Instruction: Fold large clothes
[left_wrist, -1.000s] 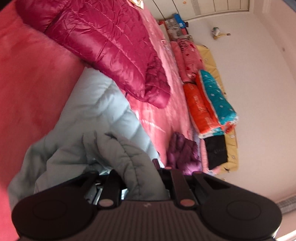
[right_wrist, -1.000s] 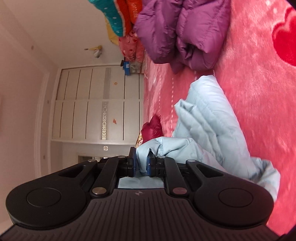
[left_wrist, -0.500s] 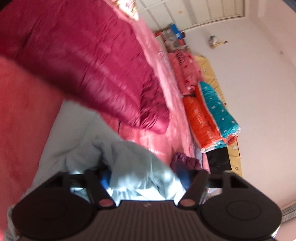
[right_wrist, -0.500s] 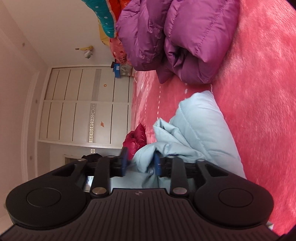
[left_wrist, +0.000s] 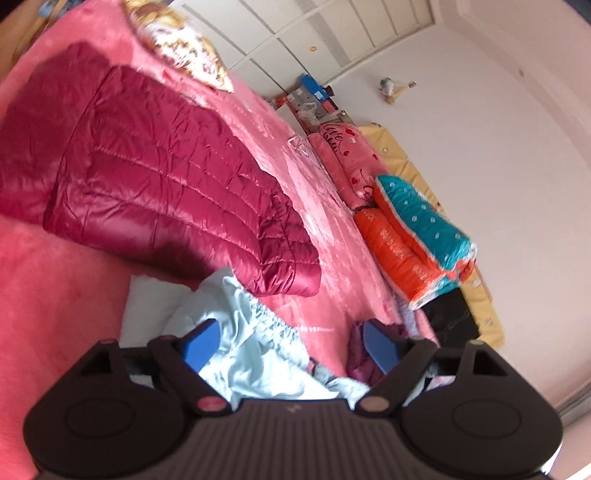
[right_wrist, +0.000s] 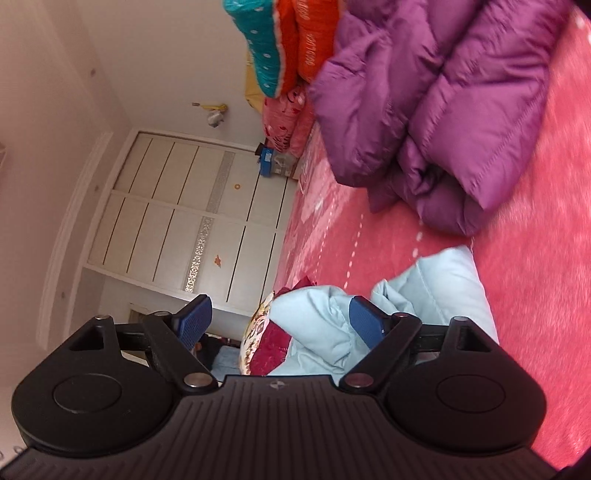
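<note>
While jaws of left gripper (left_wrist: 291, 341) and right gripper (right_wrist: 280, 321) open, pale blue down jacket (right_wrist: 436, 291) lies crumpled between, unclamped, on pink bed (right_wrist: 535, 295).

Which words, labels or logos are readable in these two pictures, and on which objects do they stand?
"GOOD LUCK": white letters on the folded orange quilt, right wrist view; on the same quilt in the left wrist view, blurred.
Dark red cursive writing on the pink heart-patterned blanket: too blurred to read.
Pale print on the black folded item: too small to read.
Small logo on each black gripper body: no readable letters.
</note>
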